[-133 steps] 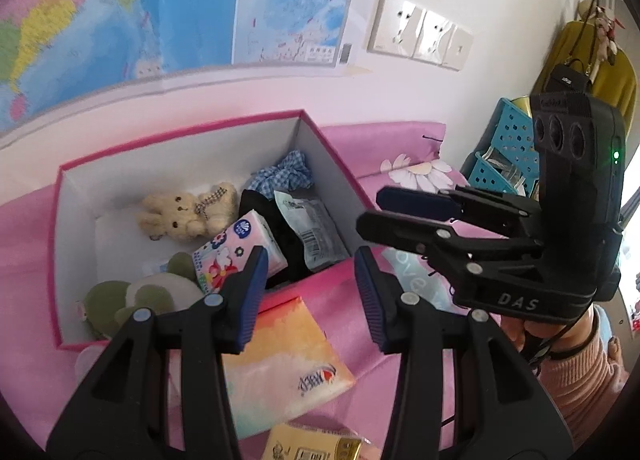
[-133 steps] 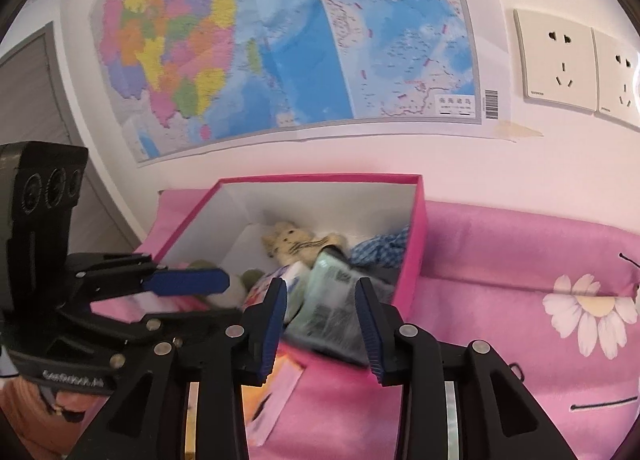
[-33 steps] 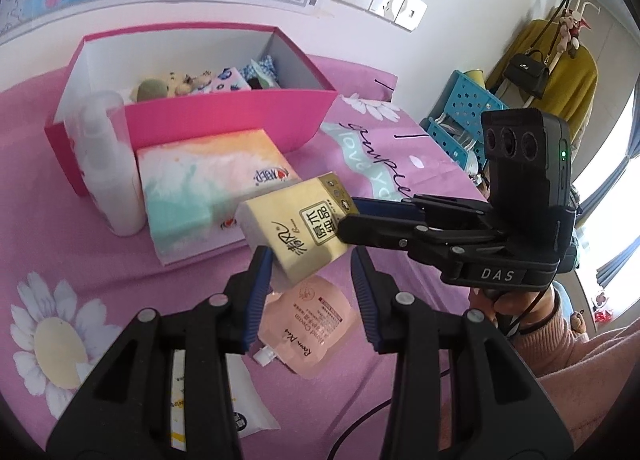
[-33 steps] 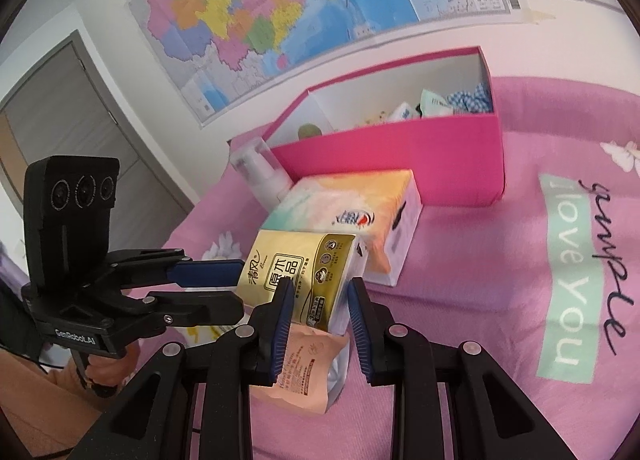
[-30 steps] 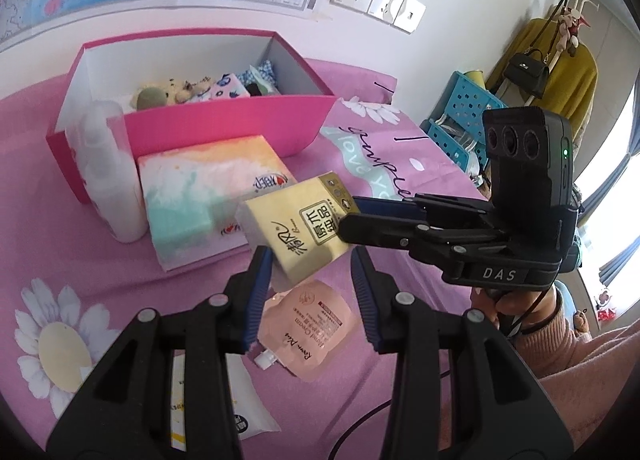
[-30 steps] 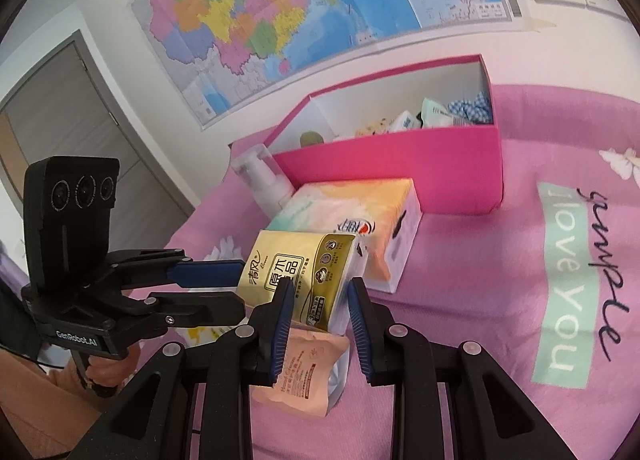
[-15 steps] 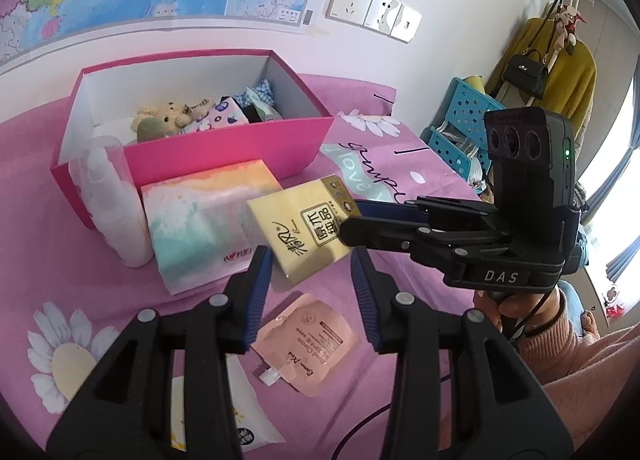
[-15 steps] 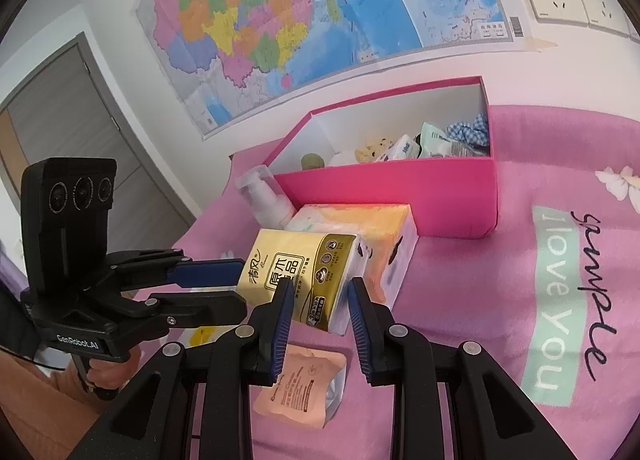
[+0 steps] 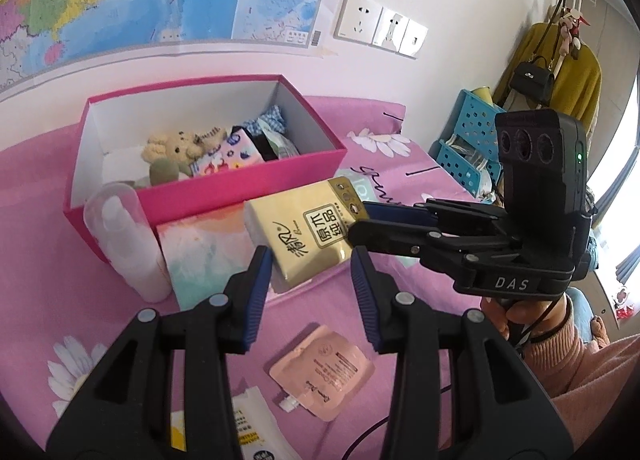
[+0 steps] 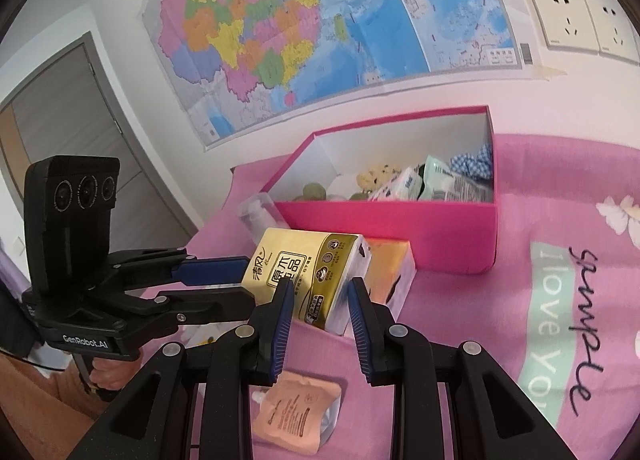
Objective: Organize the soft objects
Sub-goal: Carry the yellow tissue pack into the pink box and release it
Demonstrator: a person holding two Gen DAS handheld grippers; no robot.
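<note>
While both grippers close on it from two sides, the gold tissue pack hangs clear of the pink bedspread, just in front of the long near wall of the pink box. The left gripper has its blue pads against the pack's lower edge. The right gripper is clamped on the pack as well, and in the left wrist view its fingertips meet the end that carries the gold strip of round marks.

The pack's long axis runs roughly along that near wall of the box, tilted so the gold-strip end sits higher than the other. Its printed broad face is turned up and towards the cameras.

Below the pack, a pastel tissue box lies against the front wall of the pink box. A clear bottle stands at the pink box's near left corner. Farther out from the box, a pink spouted pouch lies flat on the bedspread. Inside the box are a teddy, a small patterned packet and some checked cloth.
</note>
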